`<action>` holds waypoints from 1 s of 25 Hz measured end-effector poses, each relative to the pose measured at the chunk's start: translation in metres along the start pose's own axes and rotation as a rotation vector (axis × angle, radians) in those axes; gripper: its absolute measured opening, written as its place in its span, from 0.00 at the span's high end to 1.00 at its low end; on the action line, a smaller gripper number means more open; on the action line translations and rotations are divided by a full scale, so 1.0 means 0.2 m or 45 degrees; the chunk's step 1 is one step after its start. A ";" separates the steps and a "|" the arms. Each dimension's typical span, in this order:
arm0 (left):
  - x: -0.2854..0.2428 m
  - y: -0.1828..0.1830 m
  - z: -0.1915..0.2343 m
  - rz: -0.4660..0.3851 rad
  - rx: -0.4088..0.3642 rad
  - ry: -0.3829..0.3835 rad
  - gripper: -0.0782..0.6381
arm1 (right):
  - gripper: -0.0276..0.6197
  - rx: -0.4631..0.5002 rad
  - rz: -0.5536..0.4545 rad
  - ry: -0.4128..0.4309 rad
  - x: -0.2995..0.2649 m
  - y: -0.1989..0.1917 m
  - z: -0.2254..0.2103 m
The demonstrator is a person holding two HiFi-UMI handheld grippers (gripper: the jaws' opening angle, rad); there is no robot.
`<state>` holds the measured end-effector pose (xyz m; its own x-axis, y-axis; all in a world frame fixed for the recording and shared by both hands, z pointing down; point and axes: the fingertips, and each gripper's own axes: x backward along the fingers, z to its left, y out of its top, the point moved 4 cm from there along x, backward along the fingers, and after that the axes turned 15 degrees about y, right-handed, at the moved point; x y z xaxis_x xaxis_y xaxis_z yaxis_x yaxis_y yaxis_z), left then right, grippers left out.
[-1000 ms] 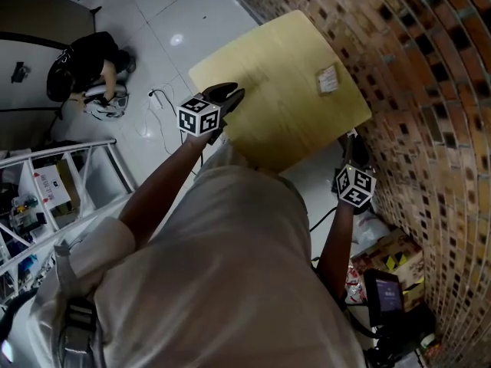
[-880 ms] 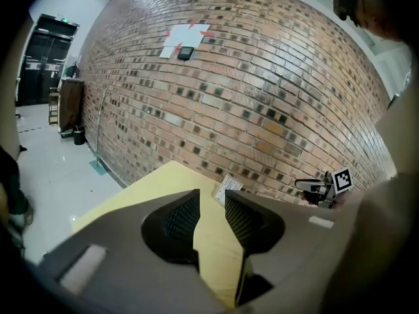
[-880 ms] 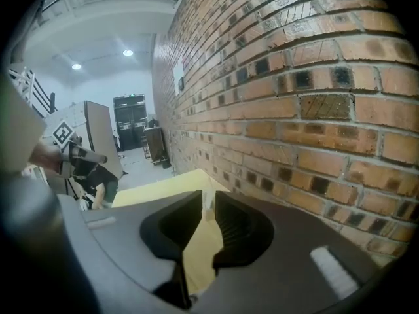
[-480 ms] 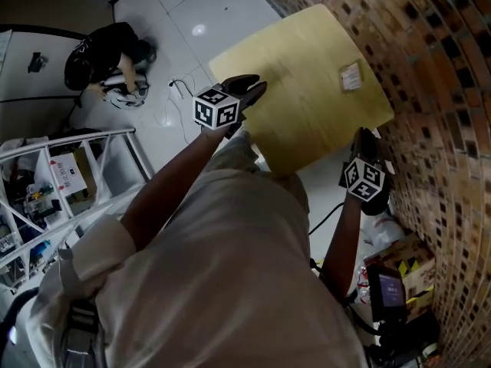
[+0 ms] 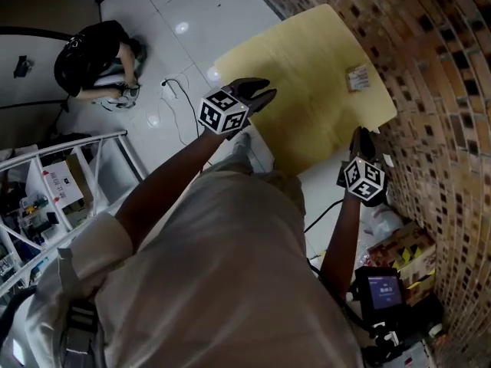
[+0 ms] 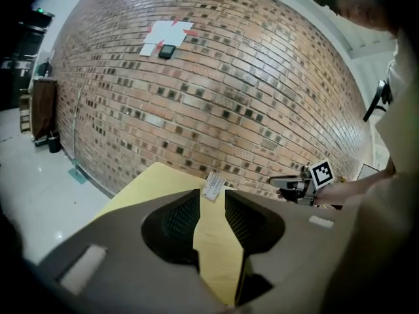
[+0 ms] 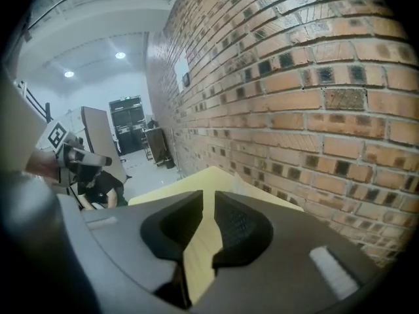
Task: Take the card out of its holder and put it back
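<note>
Head view first: we're at the near edge of the table [image 5: 307, 83] with both grippers up and neither one holding anything. The card [image 5: 356, 77] lies on the far right part of the table, close to the brick wall [image 5: 437, 90] (it's too small for us to tell whether it's sitting in a holder).

Our left gripper [image 5: 263, 92] hangs over the table's near left edge, well apart from the card. In the left gripper view its fingers stand moderately apart. All we see in the gap is bare tabletop, with the card showing just past the tips, farther along the table.

Our right gripper [image 5: 359, 134] is off the near right edge of the table, right beside the wall and also well short of the card. The right gripper view shows its fingers at a narrow gap, tighter than the left ones. They've just been closing with nothing between them, only tabletop behind.

Other stuff around: a person [image 5: 92, 56] crouches on the floor [image 5: 192, 21] at the far left, a metal rack [image 5: 46, 198] stands at the near left, and a small lit screen [image 5: 381, 291] sits down by the wall at the near right.
</note>
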<state>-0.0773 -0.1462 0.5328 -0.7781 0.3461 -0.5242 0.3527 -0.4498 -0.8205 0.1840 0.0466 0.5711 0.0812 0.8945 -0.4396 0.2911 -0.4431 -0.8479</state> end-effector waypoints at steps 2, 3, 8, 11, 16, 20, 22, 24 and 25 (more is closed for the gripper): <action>0.06 0.01 0.02 -0.021 -0.017 -0.038 0.70 | 0.86 0.030 0.023 -0.002 -0.01 0.01 0.10; 0.08 0.02 0.03 -0.030 -0.015 -0.055 0.70 | 0.86 0.045 0.029 -0.005 -0.02 0.02 0.15; 0.18 -0.04 0.02 -0.024 -0.059 -0.181 0.70 | 0.86 0.079 0.027 -0.045 0.02 0.06 0.40; 0.23 -0.08 0.02 -0.017 -0.092 -0.237 0.70 | 0.86 0.096 0.029 -0.068 0.05 0.05 0.52; 0.33 -0.17 0.04 -0.019 -0.131 -0.335 0.70 | 0.86 0.084 0.024 -0.133 0.13 -0.04 0.73; 0.36 -0.28 0.08 0.015 -0.137 -0.368 0.70 | 0.86 0.051 0.020 -0.159 0.18 -0.15 0.86; 0.38 -0.33 0.09 0.033 -0.139 -0.372 0.70 | 0.86 0.031 0.012 -0.166 0.22 -0.20 0.91; 0.41 -0.35 0.08 0.044 -0.149 -0.375 0.70 | 0.86 0.013 0.005 -0.180 0.27 -0.25 0.93; 0.42 -0.36 0.08 0.047 -0.158 -0.375 0.70 | 0.86 0.005 -0.001 -0.189 0.29 -0.27 0.93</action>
<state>-0.1766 -0.0967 0.5511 -0.8741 0.0698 -0.4807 0.4303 -0.3477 -0.8330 -0.0041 0.1121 0.5355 -0.0611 0.8765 -0.4775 0.2870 -0.4428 -0.8495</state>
